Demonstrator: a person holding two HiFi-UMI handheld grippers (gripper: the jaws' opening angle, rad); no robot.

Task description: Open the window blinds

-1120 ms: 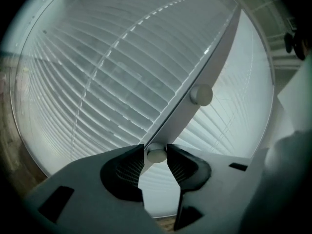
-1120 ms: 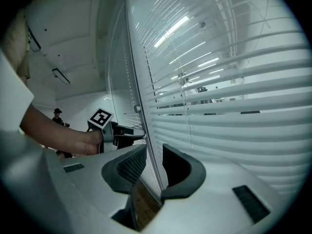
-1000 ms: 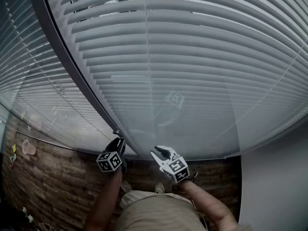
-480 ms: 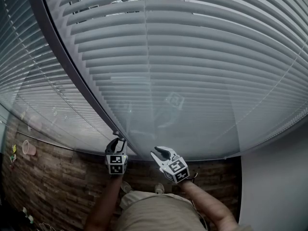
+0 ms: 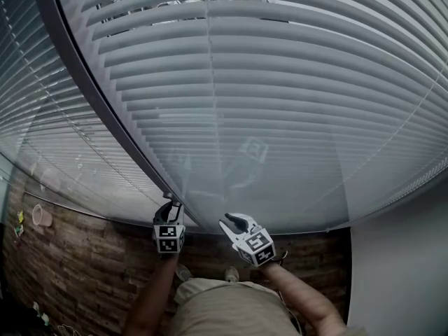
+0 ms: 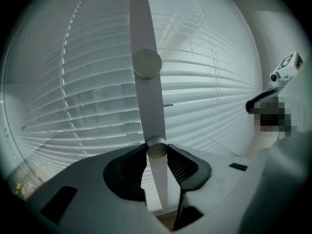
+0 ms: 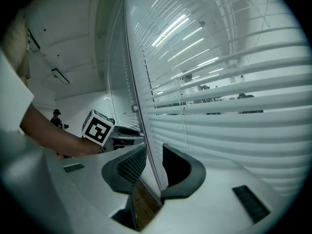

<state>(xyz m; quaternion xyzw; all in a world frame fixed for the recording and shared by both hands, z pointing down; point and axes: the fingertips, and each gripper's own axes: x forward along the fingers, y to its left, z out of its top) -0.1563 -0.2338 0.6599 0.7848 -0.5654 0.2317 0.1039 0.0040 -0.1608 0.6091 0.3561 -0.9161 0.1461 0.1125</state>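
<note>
Across the window, the blinds [image 5: 280, 82] hang fully lowered, slats slightly apart; outdoor shapes show between them in the right gripper view. At their left edge, beside the dark frame [image 5: 91, 82], hangs the white wand [image 6: 148, 96]. Left gripper [image 6: 157, 152]: clamped on the wand, which stands upright between both pads; its jaws have just been closing. Right gripper [image 7: 153, 155]: clenched on a thin cord [image 7: 146, 130], near the blinds' lower edge and just beside the left gripper. Below: brick wall [image 5: 84, 271], with a pink cup [image 5: 42, 217] at far left.
</note>
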